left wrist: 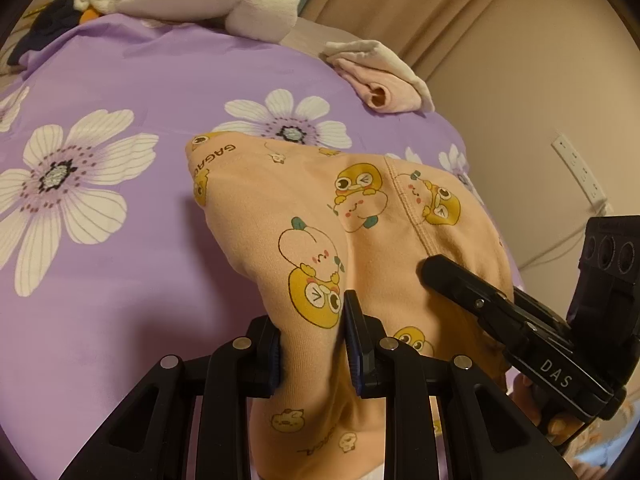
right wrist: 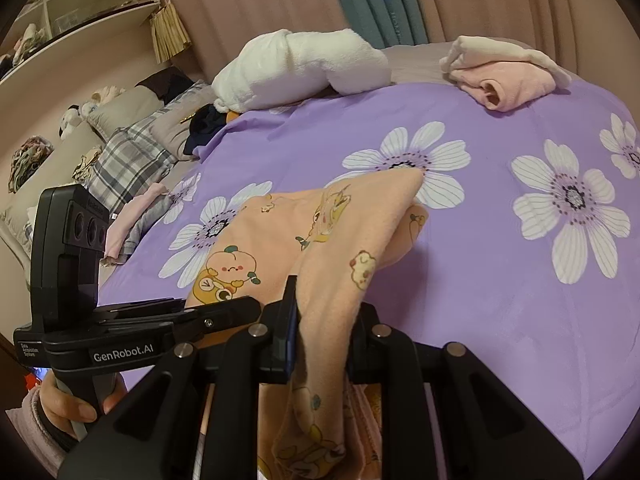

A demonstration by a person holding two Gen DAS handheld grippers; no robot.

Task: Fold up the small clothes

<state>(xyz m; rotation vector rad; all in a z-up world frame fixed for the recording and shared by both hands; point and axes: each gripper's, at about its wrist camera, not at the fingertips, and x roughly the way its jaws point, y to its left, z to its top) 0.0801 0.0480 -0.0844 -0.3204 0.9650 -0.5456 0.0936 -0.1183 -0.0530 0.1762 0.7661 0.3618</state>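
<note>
Your left gripper (left wrist: 312, 344) and right gripper (right wrist: 320, 332) each had their fingers pinched nearly closed on the peach printed garment (left wrist: 320, 208), which hung between them above the purple flowered bedsheet (left wrist: 140, 80). Farther off lay a folded pink garment (right wrist: 504, 76).

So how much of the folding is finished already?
One pink garment already lies folded at the far edge of the purple bedspread. The peach cartoon garment is in hand now, pinched by the left gripper and right gripper, half lifted and not yet folded flat.
</note>
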